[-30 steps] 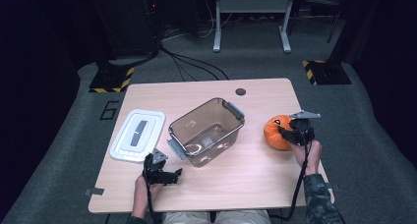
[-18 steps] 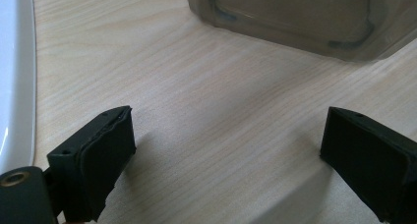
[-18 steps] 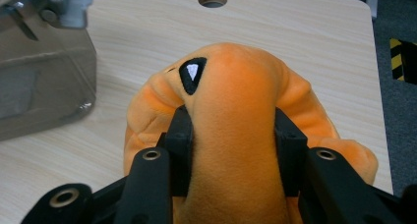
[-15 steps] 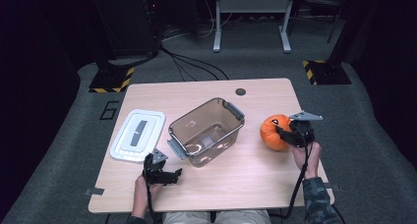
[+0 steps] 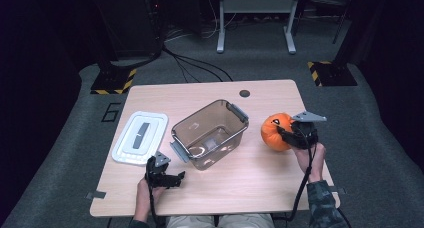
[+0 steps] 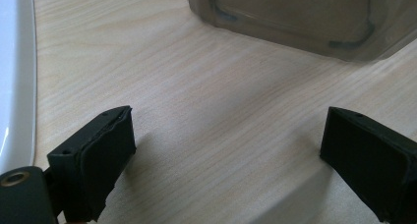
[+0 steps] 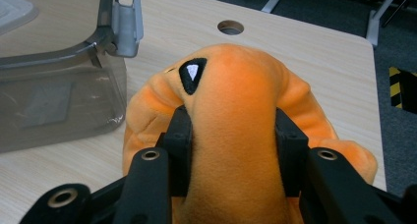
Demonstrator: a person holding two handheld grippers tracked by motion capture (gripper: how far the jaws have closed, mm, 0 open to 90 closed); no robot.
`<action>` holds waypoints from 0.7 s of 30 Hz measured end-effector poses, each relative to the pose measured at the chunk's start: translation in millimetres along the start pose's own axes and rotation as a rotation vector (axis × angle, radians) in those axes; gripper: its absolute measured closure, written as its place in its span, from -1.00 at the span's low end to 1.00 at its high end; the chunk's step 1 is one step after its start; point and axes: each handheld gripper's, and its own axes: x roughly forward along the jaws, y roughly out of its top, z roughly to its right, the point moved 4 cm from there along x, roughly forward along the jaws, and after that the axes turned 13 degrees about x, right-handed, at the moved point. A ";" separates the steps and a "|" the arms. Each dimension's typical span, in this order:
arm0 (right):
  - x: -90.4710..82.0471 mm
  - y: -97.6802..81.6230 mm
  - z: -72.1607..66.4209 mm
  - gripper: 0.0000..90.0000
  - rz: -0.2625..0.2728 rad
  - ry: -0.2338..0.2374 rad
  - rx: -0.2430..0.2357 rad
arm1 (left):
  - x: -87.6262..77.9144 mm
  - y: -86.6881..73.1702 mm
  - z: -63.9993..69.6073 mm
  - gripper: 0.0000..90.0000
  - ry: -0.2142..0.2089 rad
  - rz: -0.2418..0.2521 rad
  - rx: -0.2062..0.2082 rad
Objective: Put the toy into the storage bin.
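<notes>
Lifted slightly leftward, the squashed orange plush toy (image 7: pixel 231 135) sits pinched in the right gripper (image 7: pixel 233 150); left gripper (image 6: pixel 226 160) gapes empty.

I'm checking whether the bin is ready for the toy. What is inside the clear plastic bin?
Nothing lies loose in the clear plastic bin: through its walls only its own base and the table show. The orange plush toy is outside it, pinched in the right gripper.
</notes>
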 end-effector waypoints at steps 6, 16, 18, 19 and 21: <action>-7.1 7.8 -1.0 0.34 0.018 -0.003 -0.011 | 0.0 0.0 -0.1 -0.87 0.000 -0.001 0.000; -20.0 23.0 -3.1 0.34 0.048 -0.011 -0.024 | 0.0 0.0 -0.5 -0.86 0.001 -0.001 -0.002; -23.0 27.0 -3.1 0.34 0.056 -0.014 -0.031 | 0.0 -0.1 -0.6 -0.86 0.001 -0.001 -0.002; -24.5 29.1 -3.2 0.34 0.061 -0.016 -0.033 | 0.0 -0.1 -0.6 -0.86 0.001 -0.001 -0.003; -27.1 33.0 -3.6 0.34 0.069 -0.018 -0.035 | -0.1 -0.1 -0.6 -0.86 0.001 -0.001 -0.003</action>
